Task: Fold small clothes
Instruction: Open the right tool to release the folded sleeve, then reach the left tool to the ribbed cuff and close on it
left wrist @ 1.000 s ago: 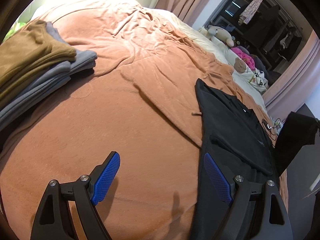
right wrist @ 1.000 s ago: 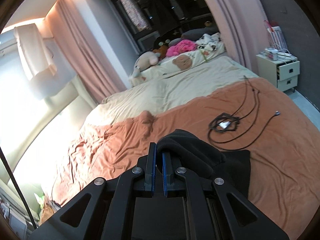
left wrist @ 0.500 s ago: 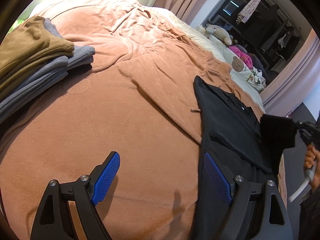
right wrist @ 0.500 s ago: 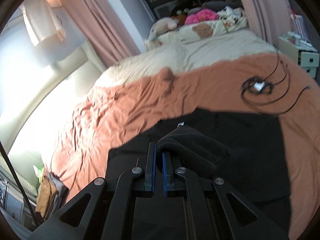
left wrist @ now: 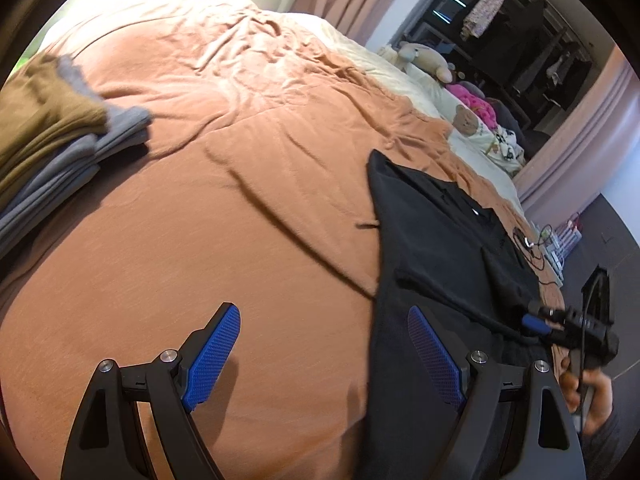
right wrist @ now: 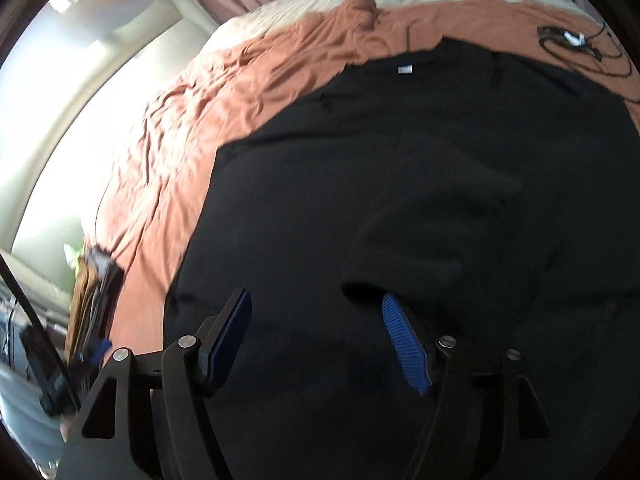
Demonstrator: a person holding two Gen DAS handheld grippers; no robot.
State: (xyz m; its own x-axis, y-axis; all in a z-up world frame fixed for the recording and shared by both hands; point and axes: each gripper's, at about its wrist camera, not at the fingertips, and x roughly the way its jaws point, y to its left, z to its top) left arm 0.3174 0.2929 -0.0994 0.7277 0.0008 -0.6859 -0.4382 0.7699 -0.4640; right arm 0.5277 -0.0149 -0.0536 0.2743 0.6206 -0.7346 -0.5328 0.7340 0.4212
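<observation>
A black garment [left wrist: 432,240] lies spread on the orange blanket [left wrist: 240,208], its white neck label [right wrist: 405,69] at the far end. My left gripper [left wrist: 322,316] hovers open over the garment's left edge, one finger above blanket, the other above black cloth. My right gripper [right wrist: 316,304] is low over the garment, jaws opening, no cloth pinched between the pads. A folded-over black sleeve [right wrist: 440,232] lies on the garment, its edge by the right fingertip. The left wrist view shows the right gripper [left wrist: 532,322] at the garment's right side, held by a hand [left wrist: 592,392].
A stack of folded brown and grey clothes [left wrist: 48,132] sits at the blanket's left, also seen as a stack [right wrist: 94,296] from the right wrist. A black cable [right wrist: 572,40] lies past the garment. Stuffed toys [left wrist: 424,60] and pillows line the bed's far end.
The right gripper came down from high above the bed with the black sleeve and laid it over the garment. Its jaws have parted and let the sleeve go. The left gripper barely shifted.
</observation>
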